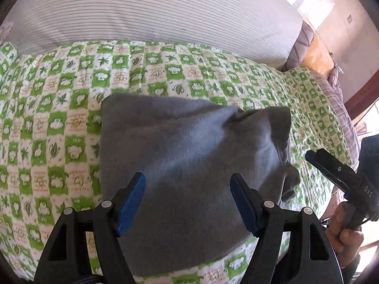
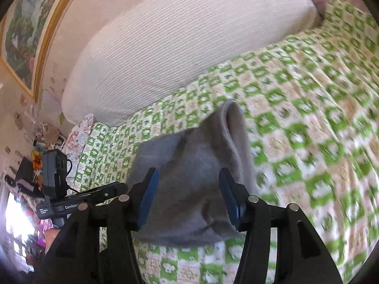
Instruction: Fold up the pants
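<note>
Grey fleece pants (image 1: 189,156) lie folded into a compact bundle on the green-and-white patterned bedspread (image 1: 59,108). My left gripper (image 1: 188,203) is open, its blue pads spread above the near part of the bundle. My right gripper (image 2: 187,201) is open over the same pants (image 2: 189,165), where a rolled edge stands up at the far side. The right gripper also shows at the right edge of the left wrist view (image 1: 336,172), held by a hand. The left gripper shows at the left of the right wrist view (image 2: 94,194).
A large white ribbed pillow (image 1: 154,11) lies across the back of the bed. A plaid blanket (image 1: 341,108) and an orange cushion (image 1: 317,56) sit at the right end. A framed picture (image 2: 26,35) hangs on the wall; clutter (image 2: 30,165) stands beside the bed.
</note>
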`<act>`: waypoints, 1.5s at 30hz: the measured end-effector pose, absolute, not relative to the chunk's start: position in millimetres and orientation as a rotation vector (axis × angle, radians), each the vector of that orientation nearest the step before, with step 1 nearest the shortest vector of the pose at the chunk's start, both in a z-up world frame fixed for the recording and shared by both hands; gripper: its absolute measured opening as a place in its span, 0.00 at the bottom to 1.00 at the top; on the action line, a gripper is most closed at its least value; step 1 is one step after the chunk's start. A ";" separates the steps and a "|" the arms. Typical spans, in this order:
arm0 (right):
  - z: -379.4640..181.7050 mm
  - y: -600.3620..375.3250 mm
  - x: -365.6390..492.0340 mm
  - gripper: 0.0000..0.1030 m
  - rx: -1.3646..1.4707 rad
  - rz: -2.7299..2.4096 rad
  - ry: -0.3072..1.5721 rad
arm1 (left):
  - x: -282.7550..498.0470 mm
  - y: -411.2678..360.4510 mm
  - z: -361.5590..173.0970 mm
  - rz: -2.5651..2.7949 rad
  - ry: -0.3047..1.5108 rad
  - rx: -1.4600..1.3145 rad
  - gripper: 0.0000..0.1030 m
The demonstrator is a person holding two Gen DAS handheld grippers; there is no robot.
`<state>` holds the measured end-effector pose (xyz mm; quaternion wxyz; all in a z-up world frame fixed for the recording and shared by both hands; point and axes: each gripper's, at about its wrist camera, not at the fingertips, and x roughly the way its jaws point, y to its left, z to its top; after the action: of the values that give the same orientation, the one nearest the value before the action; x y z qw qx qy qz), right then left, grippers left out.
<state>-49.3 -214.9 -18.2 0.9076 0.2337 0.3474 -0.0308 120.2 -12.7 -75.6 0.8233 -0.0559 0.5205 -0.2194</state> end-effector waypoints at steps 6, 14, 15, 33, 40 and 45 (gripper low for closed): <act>-37.4 -209.1 -2.3 0.48 0.452 -0.037 0.774 | 142.3 -15.4 -96.1 -0.415 1.143 -0.090 0.72; -75.2 -247.1 36.7 0.43 0.505 -0.109 0.863 | 175.9 -12.7 -135.3 -0.327 1.235 -0.083 0.74; -76.3 -247.1 40.4 0.43 0.499 -0.107 0.869 | 177.8 -14.3 -137.6 -0.316 1.236 -0.076 0.75; -57.3 -202.5 -30.7 0.46 0.398 -0.011 0.872 | 78.8 35.1 -114.9 -0.342 1.166 -0.153 0.74; -65.0 -208.2 -35.2 0.46 0.454 -0.034 0.888 | 73.5 38.8 -135.5 -0.340 1.222 -0.196 0.74; -37.3 -210.0 -50.8 0.66 0.437 -0.050 0.808 | 78.6 48.7 -123.9 -0.325 1.194 -0.212 0.74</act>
<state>-50.8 -210.0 -37.3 0.8960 0.2111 0.3898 -0.0243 78.6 48.7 -123.9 0.8095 -0.0990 0.5584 -0.1519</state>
